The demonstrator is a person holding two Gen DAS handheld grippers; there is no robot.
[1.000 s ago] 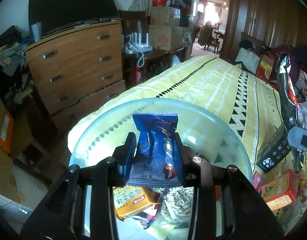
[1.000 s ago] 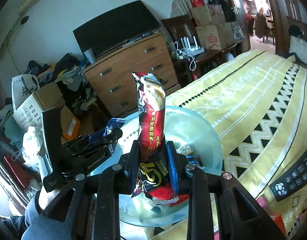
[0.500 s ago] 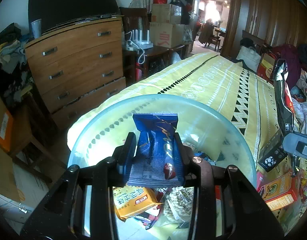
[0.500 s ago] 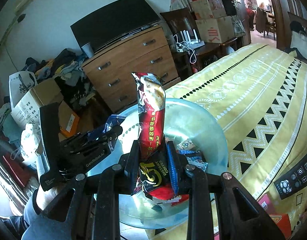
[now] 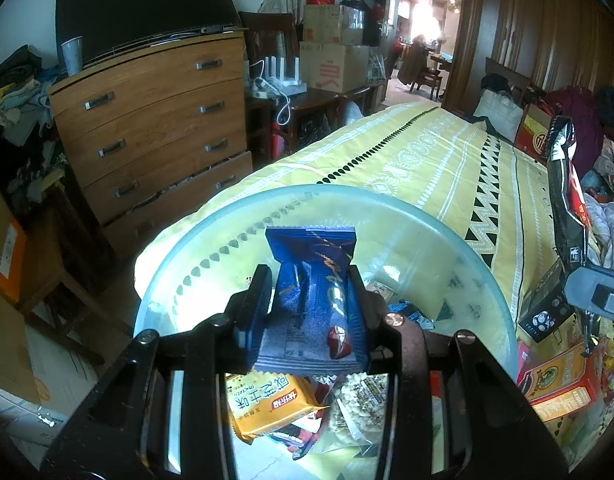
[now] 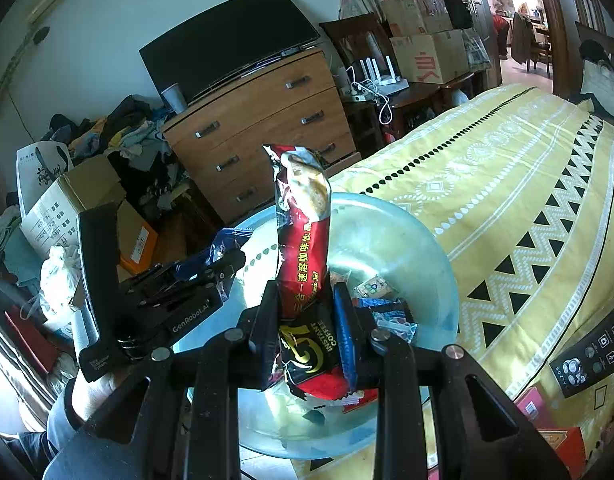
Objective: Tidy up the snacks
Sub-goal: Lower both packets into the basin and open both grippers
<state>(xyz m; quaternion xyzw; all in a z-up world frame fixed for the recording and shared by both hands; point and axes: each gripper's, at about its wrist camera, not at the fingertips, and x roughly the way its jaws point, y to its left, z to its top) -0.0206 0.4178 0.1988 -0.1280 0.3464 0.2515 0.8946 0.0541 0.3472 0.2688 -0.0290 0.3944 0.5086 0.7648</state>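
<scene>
While both grippers hang over the glass bowl point(image 5: 387, 216), each clamps one packet. The left gripper point(image 5: 313, 300) is closed on a blue snack packet point(image 5: 315, 276), which stands upright between the pads, its long axis rising away from the jaws and its crimped top edge uppermost. The right gripper point(image 6: 305, 316) is clenched on a red instant-coffee sachet point(image 6: 305, 240), long and narrow, gripped near its lower end and pointing straight up, its top curling slightly left. Below them, in the bowl, lie several loose snacks: one orange packet point(image 5: 267, 404), one clear bag of pale pieces point(image 5: 359, 400), and a few more I cannot count. The bowl rests on the near end of one yellow patterned bedspread point(image 6: 507, 184). Beyond stands one four-drawer wooden dresser point(image 5: 155, 120) bearing one dark screen point(image 5: 147, 12) and one cup point(image 5: 72, 54).
</scene>
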